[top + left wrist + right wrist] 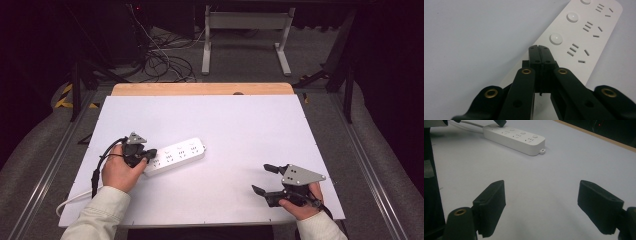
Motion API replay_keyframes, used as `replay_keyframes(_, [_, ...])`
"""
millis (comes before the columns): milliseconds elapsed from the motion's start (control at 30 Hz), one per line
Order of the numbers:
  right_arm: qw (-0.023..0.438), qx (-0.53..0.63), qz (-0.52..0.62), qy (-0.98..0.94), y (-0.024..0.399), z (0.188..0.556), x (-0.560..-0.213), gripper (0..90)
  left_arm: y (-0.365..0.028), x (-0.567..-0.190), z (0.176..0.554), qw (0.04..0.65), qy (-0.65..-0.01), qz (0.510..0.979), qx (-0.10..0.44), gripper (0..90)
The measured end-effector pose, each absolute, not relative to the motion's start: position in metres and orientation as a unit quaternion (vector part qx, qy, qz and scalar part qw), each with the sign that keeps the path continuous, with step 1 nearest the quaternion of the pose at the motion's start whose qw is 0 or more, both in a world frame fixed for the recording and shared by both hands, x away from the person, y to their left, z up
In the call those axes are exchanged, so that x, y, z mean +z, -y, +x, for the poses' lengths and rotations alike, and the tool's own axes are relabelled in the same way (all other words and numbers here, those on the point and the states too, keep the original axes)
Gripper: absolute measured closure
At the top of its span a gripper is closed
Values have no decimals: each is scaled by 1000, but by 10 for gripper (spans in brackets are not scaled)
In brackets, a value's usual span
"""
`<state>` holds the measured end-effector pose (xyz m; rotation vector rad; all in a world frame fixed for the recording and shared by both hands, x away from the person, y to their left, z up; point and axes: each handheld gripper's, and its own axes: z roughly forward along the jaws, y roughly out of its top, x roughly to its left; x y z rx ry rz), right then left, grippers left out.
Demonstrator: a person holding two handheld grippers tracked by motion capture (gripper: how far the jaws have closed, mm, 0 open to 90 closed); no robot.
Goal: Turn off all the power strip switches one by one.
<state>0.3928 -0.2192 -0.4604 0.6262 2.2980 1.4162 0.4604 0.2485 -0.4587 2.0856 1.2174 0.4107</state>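
Left side: the left hand-held gripper (pixel 149 154) is held over the cord end of the white power strip (pixel 176 155), which lies flat on the white counter (pixel 225 120) left of centre, its cable (pixel 70 200) trailing off toward the near left edge. The left gripper view shows the jaws pressed together with nothing between them, tips poised on or just over the strip's top face, short of the nearest round button (pixel 556 38). Whether they touch the casing cannot be told.

Assessment: the step in hand appears to be pressing a switch button with the closed tips. To do it well, the tips should advance onto the button's centre and press straight down, so the strip does not skid.

Right side: the right hand-held gripper (pixel 266 178) rests near the counter's front right corner, jaws wide apart and empty, well apart from the strip. It could steady the far end if needed.
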Motion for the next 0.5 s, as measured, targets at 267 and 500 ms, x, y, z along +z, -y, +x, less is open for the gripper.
replay_keyframes(267, [185,502,220,-816,219,392,-460,234,-247,-459,459,336,-465,802,167,900])
replay_keyframes(500, [184,502,220,-816,218,392,-460,234,-248,-459,459,335,-464,803,166,900])
